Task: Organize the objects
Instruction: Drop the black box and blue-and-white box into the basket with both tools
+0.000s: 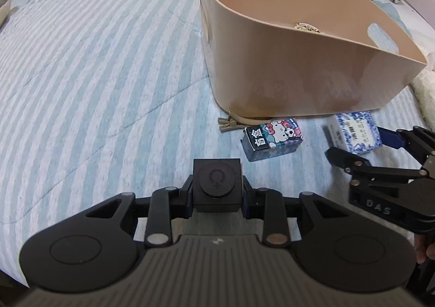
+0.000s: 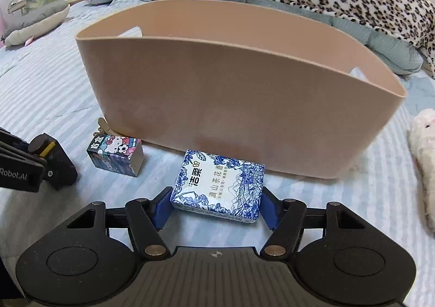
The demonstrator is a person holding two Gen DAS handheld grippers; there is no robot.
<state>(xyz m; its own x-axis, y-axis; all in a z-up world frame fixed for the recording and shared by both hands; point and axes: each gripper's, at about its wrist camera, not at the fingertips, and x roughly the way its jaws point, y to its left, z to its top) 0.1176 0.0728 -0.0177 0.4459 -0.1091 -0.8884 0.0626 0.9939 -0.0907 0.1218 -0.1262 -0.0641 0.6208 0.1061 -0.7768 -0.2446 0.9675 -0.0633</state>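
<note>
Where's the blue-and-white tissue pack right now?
The tissue pack lies on the striped bedspread, just in front of the beige bin, between the right gripper's open fingers.

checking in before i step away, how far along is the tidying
Early. Done: only one small patterned item shows inside the bin. In hand: the left hand-held gripper is shut on a black cube, and the right hand-held gripper straddles the tissue pack on the bed, fingers beside it, not clearly clamped. Left: the cartoon box and the hair clip lie by the bin.
</note>
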